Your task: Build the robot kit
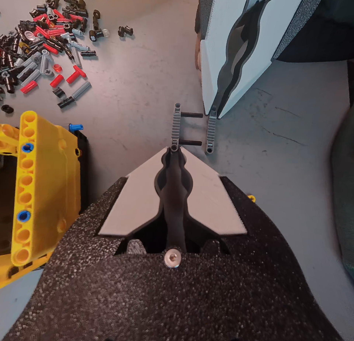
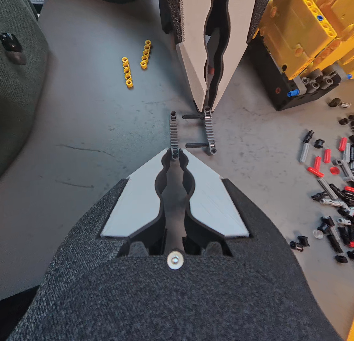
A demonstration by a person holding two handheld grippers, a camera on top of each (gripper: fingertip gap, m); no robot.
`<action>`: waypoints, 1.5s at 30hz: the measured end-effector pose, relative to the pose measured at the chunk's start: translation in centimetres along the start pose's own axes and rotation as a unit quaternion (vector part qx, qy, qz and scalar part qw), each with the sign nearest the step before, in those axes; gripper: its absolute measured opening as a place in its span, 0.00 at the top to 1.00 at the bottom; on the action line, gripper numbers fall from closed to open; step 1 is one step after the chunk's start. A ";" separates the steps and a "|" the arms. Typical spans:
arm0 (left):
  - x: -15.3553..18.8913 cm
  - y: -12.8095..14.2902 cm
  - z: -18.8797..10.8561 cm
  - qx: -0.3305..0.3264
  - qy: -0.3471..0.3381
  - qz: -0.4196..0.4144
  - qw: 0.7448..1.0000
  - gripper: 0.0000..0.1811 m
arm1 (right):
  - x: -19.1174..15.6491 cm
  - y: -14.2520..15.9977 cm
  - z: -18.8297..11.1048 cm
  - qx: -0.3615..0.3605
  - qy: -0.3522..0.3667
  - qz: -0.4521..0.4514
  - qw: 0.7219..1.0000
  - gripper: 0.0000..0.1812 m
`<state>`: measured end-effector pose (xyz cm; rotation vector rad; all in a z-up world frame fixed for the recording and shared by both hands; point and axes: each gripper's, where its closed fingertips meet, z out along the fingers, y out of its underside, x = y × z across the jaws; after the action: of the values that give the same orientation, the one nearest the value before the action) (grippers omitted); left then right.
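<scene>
the left gripper (image 1: pixel 174 149) fingers pinch the near end of a grey toothed rack (image 1: pixel 176 126) carrying two black pins (image 1: pixel 191 129); the right gripper (image 2: pixel 174 153) fingers pinch a second rack (image 2: pixel 174 132), its end holes just beside the pin tips, not yet joined, above the surface (image 2: pixel 95 132).

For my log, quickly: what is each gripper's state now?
Left gripper: closed on grey toothed plastic rack with two black pins.
Right gripper: closed on second grey toothed rack.
</scene>
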<state>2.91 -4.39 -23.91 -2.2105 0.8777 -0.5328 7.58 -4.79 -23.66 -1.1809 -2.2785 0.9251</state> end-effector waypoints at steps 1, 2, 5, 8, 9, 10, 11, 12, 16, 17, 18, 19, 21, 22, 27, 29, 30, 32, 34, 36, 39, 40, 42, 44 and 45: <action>0.0 0.0 0.1 -0.001 -0.002 0.005 1.000 0.97 | 0.0 0.0 0.1 -0.001 0.004 -0.003 1.000 0.96; 0.1 0.0 0.1 -0.002 -0.004 0.010 1.000 0.97 | 0.1 0.0 0.1 -0.003 0.006 -0.006 1.000 0.96; 0.1 0.1 0.2 -0.004 -0.011 0.021 1.000 0.97 | 0.1 0.1 0.2 -0.008 0.012 -0.012 1.000 0.96; 0.0 0.2 0.1 -0.005 -0.016 0.027 0.999 0.97 | 0.0 0.1 0.2 -0.012 0.016 -0.018 1.000 0.96; 0.0 0.2 0.2 -0.005 -0.018 0.029 0.999 0.96 | 0.0 0.1 0.3 -0.012 0.017 -0.020 1.000 0.96; 0.0 0.2 0.2 -0.006 -0.020 0.031 0.999 0.96 | 0.0 0.1 0.3 -0.012 0.018 -0.022 1.000 0.96; 0.0 0.2 0.2 -0.006 -0.021 0.033 0.999 0.97 | 0.0 0.1 0.3 -0.012 0.019 -0.023 0.999 0.96; 0.0 0.2 0.2 -0.006 -0.023 0.035 0.999 0.96 | 0.0 0.1 0.3 -0.012 0.019 -0.024 0.999 0.95; 0.0 0.2 0.2 -0.007 -0.026 0.040 0.999 0.96 | 0.1 0.1 0.1 -0.011 0.020 -0.023 0.999 0.92; 0.1 0.2 0.2 -0.007 -0.027 0.041 0.999 0.96 | 0.1 0.1 0.0 -0.009 0.020 -0.022 1.000 0.92; 0.1 0.2 0.2 -0.007 -0.028 0.043 0.999 0.96 | 0.1 0.1 -0.1 -0.007 0.021 -0.022 1.000 0.92; 0.1 0.2 0.2 -0.007 -0.029 0.045 0.999 0.96 | 0.2 0.1 -0.3 -0.006 0.021 -0.021 1.000 0.92; 0.1 0.2 0.2 -0.007 -0.031 0.046 0.998 0.96 | 0.2 0.2 -0.5 -0.009 0.021 -0.018 1.000 0.92; 0.1 0.2 0.2 -0.007 -0.032 0.047 0.998 0.96 | 0.2 0.4 -0.5 -0.013 0.021 -0.017 1.000 0.92; 0.1 0.2 0.2 -0.007 -0.034 0.050 0.998 0.96 | 0.1 0.5 -0.2 -0.020 0.025 -0.020 0.999 0.96; 0.1 0.2 0.2 -0.007 -0.035 0.051 0.998 0.96 | 0.1 0.5 -0.1 -0.021 0.025 -0.020 0.999 0.96; 0.1 0.2 0.2 -0.007 -0.035 0.051 0.998 0.96 | 0.1 0.5 -0.1 -0.021 0.025 -0.020 0.999 0.96; 0.1 0.2 0.2 -0.007 -0.035 0.051 0.998 0.96 | 0.1 0.4 0.0 -0.020 0.026 -0.020 0.999 0.96; 0.1 0.2 0.2 -0.007 -0.035 0.052 0.998 0.96 | 0.1 0.3 0.1 -0.019 0.026 -0.020 0.999 0.96; 0.1 0.2 0.2 -0.007 -0.035 0.053 0.998 0.97 | 0.1 0.3 0.1 -0.018 0.027 -0.021 0.999 0.96; 0.1 0.2 0.2 -0.007 -0.036 0.054 0.998 0.97 | 0.2 0.2 0.2 -0.018 0.029 -0.020 0.999 0.96; 0.1 0.2 0.1 -0.007 -0.036 0.055 0.998 0.97 | 0.2 0.2 0.2 -0.017 0.030 -0.020 0.999 0.96; 0.1 0.2 0.1 -0.007 -0.036 0.055 0.998 0.97 | 0.2 0.2 0.2 -0.017 0.031 -0.020 0.999 0.96; 0.2 0.2 0.1 -0.007 -0.036 0.056 0.998 0.97 | 0.3 0.2 0.2 -0.018 0.033 -0.020 0.999 0.96; 0.2 0.2 0.1 -0.007 -0.036 0.057 0.998 0.97 | 0.3 0.2 0.2 -0.018 0.034 -0.020 0.999 0.96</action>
<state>3.02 -4.56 -24.15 -2.1627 0.9648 -0.3930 7.34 -4.55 -23.92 -1.1599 -2.2651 0.8214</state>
